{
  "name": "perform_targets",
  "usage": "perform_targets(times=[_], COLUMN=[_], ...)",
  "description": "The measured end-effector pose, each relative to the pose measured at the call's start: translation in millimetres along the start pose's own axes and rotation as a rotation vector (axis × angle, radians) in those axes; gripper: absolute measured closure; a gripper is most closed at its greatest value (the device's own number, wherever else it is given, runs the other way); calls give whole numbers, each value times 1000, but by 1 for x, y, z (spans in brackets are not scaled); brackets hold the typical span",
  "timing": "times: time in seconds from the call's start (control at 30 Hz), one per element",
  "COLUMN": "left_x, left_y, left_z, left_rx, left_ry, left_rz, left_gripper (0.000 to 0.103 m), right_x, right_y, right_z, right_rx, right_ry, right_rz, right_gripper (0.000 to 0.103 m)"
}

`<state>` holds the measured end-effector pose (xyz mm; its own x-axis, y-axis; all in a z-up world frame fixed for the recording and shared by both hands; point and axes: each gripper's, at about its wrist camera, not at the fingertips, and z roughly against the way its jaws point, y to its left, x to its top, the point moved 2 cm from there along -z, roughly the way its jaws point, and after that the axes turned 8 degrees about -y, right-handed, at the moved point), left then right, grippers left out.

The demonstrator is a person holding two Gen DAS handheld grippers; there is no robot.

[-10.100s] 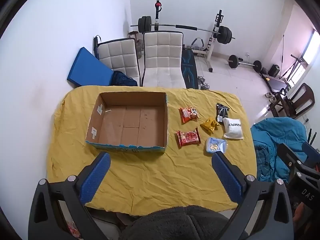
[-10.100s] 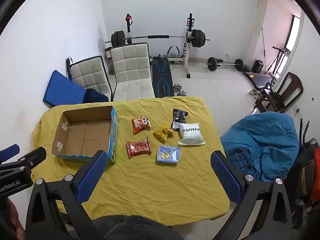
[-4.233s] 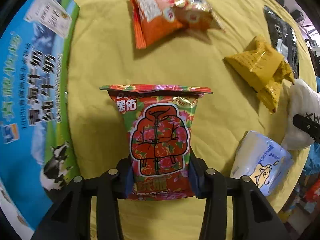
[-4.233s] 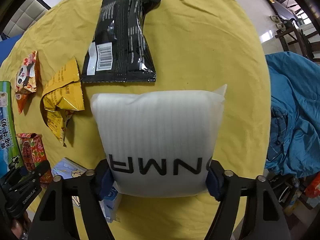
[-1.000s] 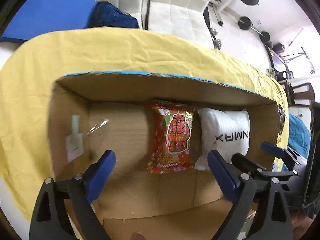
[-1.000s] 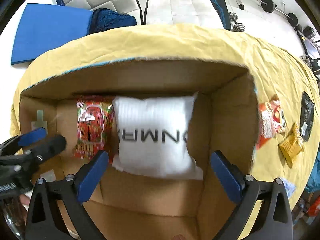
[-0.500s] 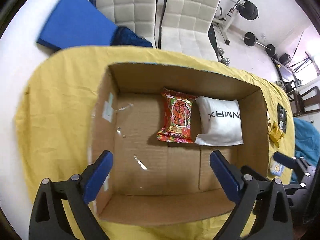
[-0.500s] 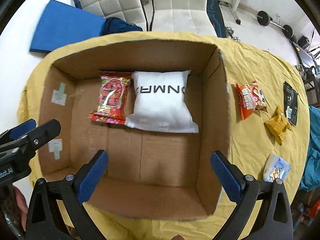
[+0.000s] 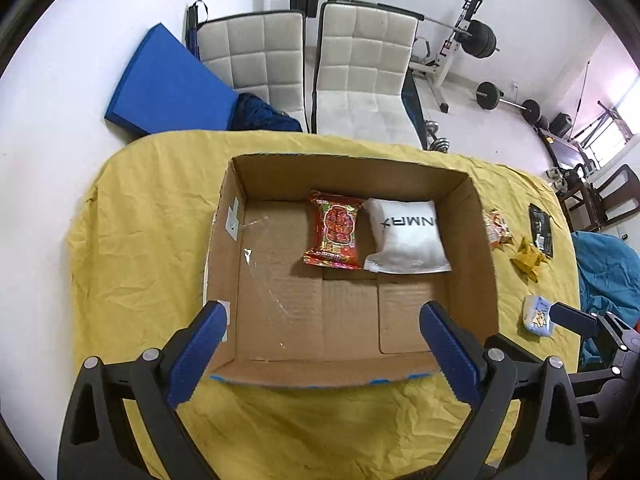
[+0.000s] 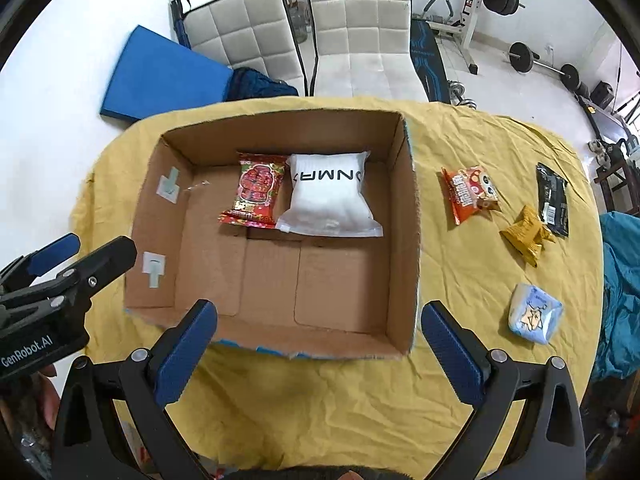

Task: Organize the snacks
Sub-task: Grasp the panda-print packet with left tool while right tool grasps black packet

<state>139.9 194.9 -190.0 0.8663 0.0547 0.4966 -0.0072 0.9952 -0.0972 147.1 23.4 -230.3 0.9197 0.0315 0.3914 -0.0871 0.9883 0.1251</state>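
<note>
An open cardboard box stands on the yellow-covered table. Inside it, along the far wall, lie a red snack bag and a white pouch, side by side. Right of the box on the cloth are an orange panda bag, a yellow packet, a black packet and a light blue packet. My left gripper and right gripper hover open and empty above the box's near edge.
Two white padded chairs stand behind the table, with a blue mat against the wall. Barbells and a weight bench fill the far floor. A blue beanbag lies to the table's right.
Both grippers have pulled up and back from the box, empty. The red bag and white pouch stay lying in the box, and more of the table shows.
</note>
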Motion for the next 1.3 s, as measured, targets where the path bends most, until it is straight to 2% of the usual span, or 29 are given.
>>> perform_targets(times=[0.23,0.4,0.53,0.7,0.83,0.97,1.13,1.3], left_x=[-2,4,16,34,53,72,80,63], left_y=[-16,-44,-87,-157,-219,-277,-331,-351], left_z=[26,33,31,12,-24,-86,-179,-257], left_rx=[-12,-50,-91,-134,-159,-153,-87,-57], left_ry=[-31,-41,-42,-21,28,107,238,370], left_rz=[6,9,-28,-120,-230,-374,-577,-745], left_gripper=[4,4,4,4,4,4,4,4], right_x=[-8,-9,-7,-4,0,12,29,45], right_y=[-7,-33,-80,-176,-260,-338,-407,-455], right_z=[27,42,53,59,48,24,-19,-79], right_rx=[27,56,50,-31,-106,-121,-95,-75], right_ry=[-34,-42,-47,-43,-13,31,92,186], right_rz=[-16,-60,-123,-230,-288,-309,-288,-250], right_gripper=[0,0,0,0,0,0,0,0])
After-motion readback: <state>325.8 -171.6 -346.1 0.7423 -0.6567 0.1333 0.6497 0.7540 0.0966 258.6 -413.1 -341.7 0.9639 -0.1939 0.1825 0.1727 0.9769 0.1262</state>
